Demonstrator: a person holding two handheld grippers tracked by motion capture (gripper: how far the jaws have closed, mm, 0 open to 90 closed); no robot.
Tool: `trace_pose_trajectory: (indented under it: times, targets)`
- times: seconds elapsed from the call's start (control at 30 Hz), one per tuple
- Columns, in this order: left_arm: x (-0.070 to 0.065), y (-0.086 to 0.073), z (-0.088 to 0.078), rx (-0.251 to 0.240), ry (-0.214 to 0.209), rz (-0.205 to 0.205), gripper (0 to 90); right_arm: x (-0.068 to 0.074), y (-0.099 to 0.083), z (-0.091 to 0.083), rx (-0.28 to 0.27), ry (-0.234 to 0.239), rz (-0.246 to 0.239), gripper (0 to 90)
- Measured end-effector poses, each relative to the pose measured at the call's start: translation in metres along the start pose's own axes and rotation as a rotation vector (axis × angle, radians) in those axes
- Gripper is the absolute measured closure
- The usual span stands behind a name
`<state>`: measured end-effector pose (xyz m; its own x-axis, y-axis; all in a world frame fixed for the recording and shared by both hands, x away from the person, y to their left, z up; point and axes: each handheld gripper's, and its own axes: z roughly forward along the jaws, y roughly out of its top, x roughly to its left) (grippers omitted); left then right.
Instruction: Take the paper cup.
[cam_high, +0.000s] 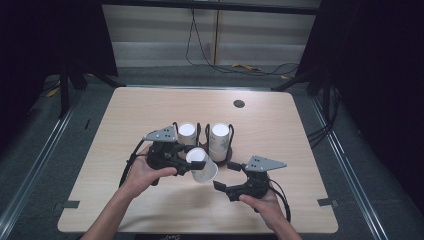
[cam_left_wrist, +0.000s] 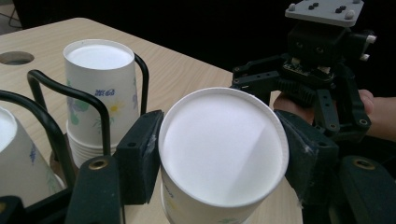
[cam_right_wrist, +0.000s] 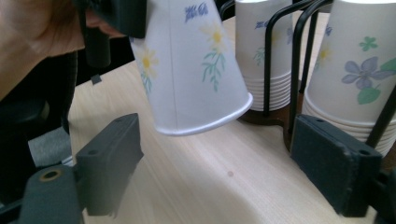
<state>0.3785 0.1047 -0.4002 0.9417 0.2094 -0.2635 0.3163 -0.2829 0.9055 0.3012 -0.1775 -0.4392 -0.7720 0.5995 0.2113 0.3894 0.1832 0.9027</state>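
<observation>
From the high view, my left gripper (cam_high: 186, 162) holds one paper cup (cam_high: 202, 167) upside down and tilted, just above the worktop (cam_high: 125, 115). It hangs in front of the wire cup rack (cam_high: 202, 131), which keeps two stacks of cups. My right gripper (cam_high: 231, 179) waits near it, jaws wide and empty.

In the left gripper view, my jaws squeeze the paper cup (cam_left_wrist: 223, 149) near its white bottom. That end is the stiffest, I think. The cup is light and thin, so a hard squeeze would crush it.

In the right gripper view, the flowered wall (cam_right_wrist: 196, 70) looks smooth and a bit slippery. The rolled rim (cam_right_wrist: 210, 122) hangs free, a good strong spot for my open jaws.
</observation>
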Motion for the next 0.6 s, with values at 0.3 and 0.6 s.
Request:
trace_pose_trajectory:
  times: [0.3,0.6]
  targets:
    - [-0.0032,-0.0006,0.0038,-0.019,-0.053,-0.013,36.2,0.0052,-0.0006,0.0007,-0.027,0.045,-0.033,13.9]
    - [-0.0078,0.0027,0.0036,-0.049,-0.091,-0.021,36.3,0.0071,-0.0006,0.0016,-0.067,0.059,-0.048,13.7]
